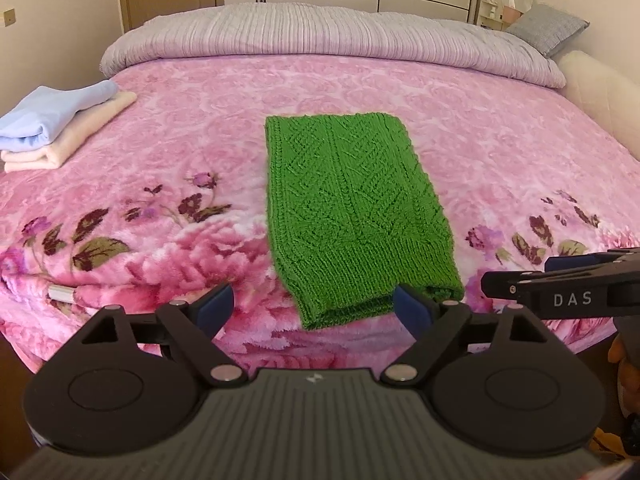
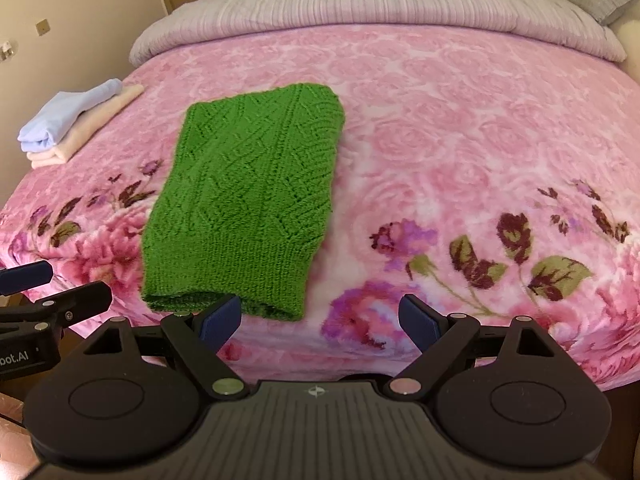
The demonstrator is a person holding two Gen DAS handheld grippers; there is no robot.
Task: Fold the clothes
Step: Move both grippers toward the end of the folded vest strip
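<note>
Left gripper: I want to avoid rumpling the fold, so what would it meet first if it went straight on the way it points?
Probably the green knitted garment's near hem: the left gripper, jaws open and empty, aims there, though depth is unclear.

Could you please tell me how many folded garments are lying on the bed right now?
3: the green knit lies near the bed's front edge; the light blue garment sits on the cream one at the left. More could be hidden off-frame.
</note>
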